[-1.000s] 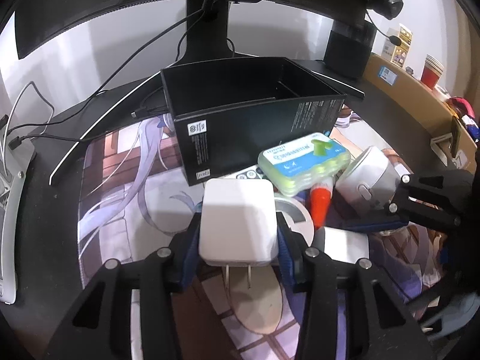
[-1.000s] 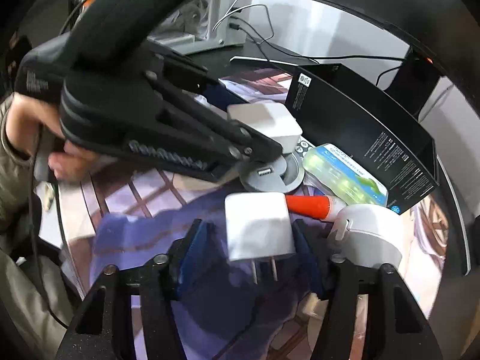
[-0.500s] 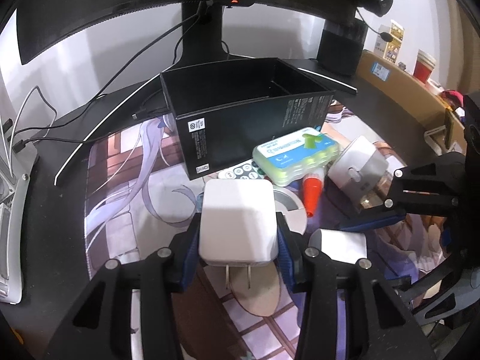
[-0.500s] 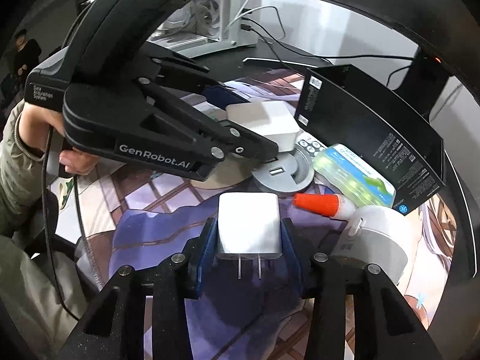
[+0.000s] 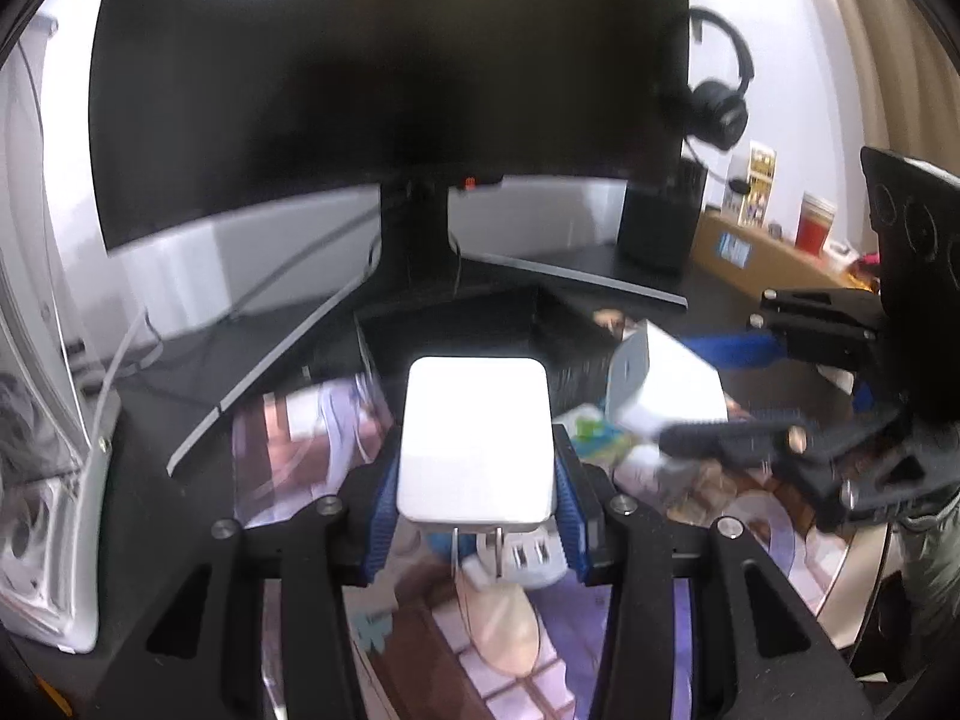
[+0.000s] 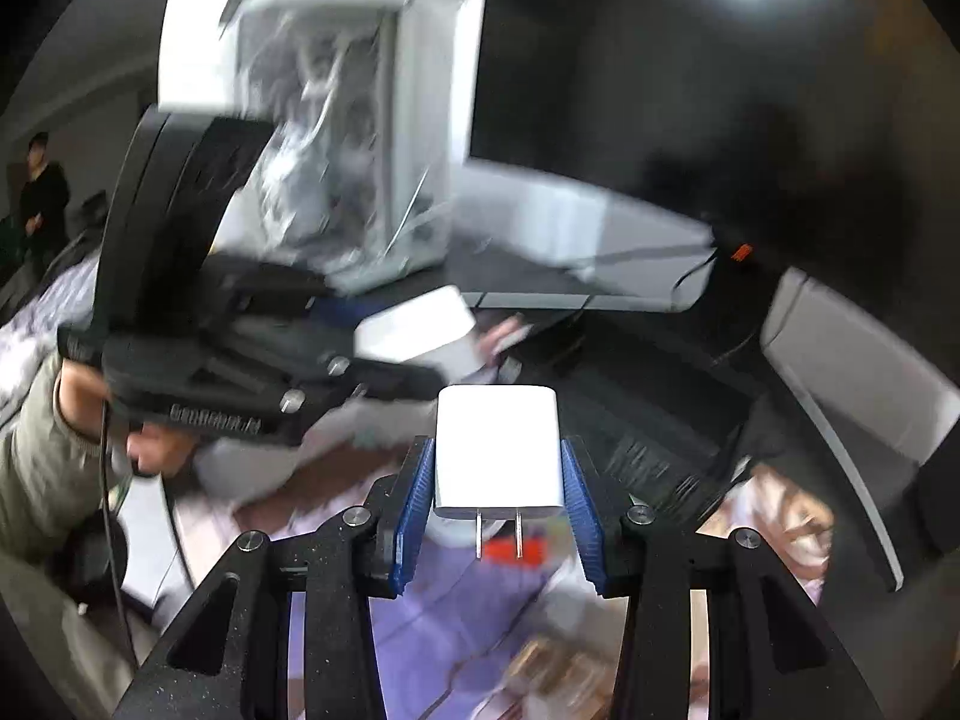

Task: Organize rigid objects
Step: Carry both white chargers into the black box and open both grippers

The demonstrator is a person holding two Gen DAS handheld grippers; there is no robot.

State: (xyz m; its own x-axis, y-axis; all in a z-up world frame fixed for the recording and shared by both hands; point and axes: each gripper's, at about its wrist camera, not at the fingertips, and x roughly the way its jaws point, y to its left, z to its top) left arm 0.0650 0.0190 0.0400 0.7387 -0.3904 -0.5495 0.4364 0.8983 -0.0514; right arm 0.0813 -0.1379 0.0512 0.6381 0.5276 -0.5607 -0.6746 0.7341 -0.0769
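Now the left gripper [image 5: 477, 468] is clamped on a white wall charger [image 5: 477, 441], its blue ribbed pads [image 5: 379, 516] pressed against both side faces. The charger's two metal prongs point back toward the camera, and it hangs clear above the printed desk mat [image 5: 282, 450]. Below it, at about 6 o'clock from the charger, a pale grey block with USB ports [image 5: 531, 555] lies on the mat.

At 3 o'clock in the left wrist view the right gripper [image 5: 708, 414] comes in from the edge holding a second white plug adapter [image 5: 666, 384], tilted and blurred. Just under it, a green and white case [image 5: 591, 429] peeks out. At 12 o'clock from the left charger sits an open black box [image 5: 480, 324] in front of the stand of a large dark monitor [image 5: 384, 78]. A black headset [image 5: 717, 102] hangs at 2 o'clock, beside the monitor's right edge.

From the right wrist view, the right gripper [image 6: 498, 486] has just closed in and grips its white plug adapter [image 6: 498, 450] between the blue pads [image 6: 579, 504], prongs toward the camera, lifted clear of the mat [image 6: 480, 612]. A smeared red shape [image 6: 516, 552] lies on the mat below it. At 10 o'clock the left gripper [image 6: 432, 348] shows as a blurred black frame, a person's hand [image 6: 108, 420] around its handle, with its white charger [image 6: 420, 330] at the tip. Behind that, at 11 o'clock, stands a white computer case [image 6: 360, 120] with a clear side panel. The black box [image 6: 648, 414] lies at 2 o'clock of the adapter.
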